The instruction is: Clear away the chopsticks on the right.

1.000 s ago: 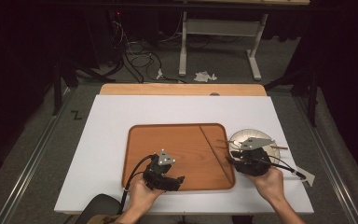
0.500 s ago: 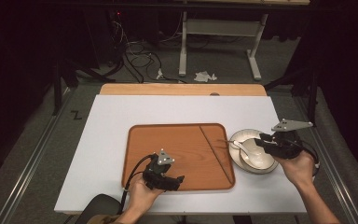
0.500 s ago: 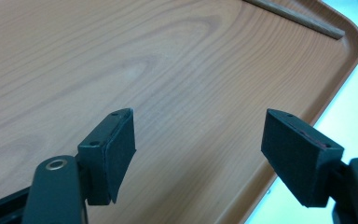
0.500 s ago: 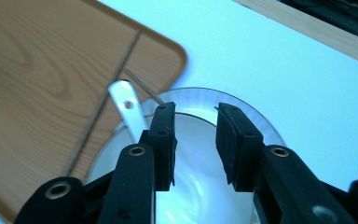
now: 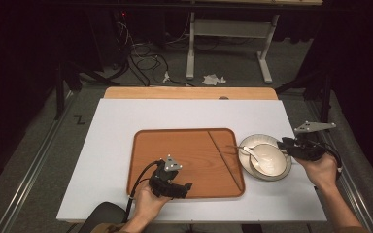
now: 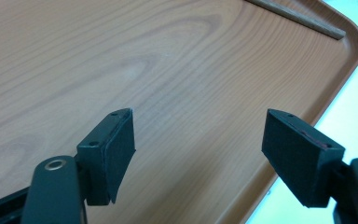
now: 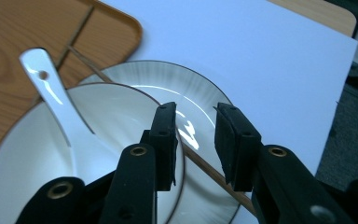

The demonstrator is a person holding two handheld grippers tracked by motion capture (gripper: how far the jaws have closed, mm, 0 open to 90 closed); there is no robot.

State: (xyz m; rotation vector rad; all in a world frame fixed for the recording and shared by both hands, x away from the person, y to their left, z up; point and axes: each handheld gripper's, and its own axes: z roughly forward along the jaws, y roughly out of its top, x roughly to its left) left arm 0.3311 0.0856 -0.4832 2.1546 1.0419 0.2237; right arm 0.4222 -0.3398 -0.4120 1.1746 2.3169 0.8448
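Note:
A brown wooden tray (image 5: pixel 175 145) lies mid-table with one chopstick (image 5: pixel 222 158) slanting across its right part. To its right a white plate (image 5: pixel 248 142) carries a white bowl (image 5: pixel 272 162) with a white spoon (image 5: pixel 251 153) in it. A second chopstick (image 7: pixel 219 179) lies across the plate. My right gripper (image 5: pixel 281 143) hovers at the plate's right rim and points left. Its jaws (image 7: pixel 193 109) stand narrowly apart over the plate (image 7: pixel 168 84); they have just been closing a little, and nothing is pinched between them. My left gripper (image 5: pixel 187 187) rests low over the tray's front, open and empty (image 6: pixel 200 116).
The white tabletop (image 5: pixel 184 114) has free room behind and left of the tray. A wooden strip (image 5: pixel 189 93) runs along its far edge. The tray's raised rim (image 6: pixel 354 51) is close to the left gripper's outer jaw. Table legs and cables stand on the floor beyond.
My right hand has moved from above the bowl out to the right, to the plate's right rim, and turned to point left. The left hand has stayed put.

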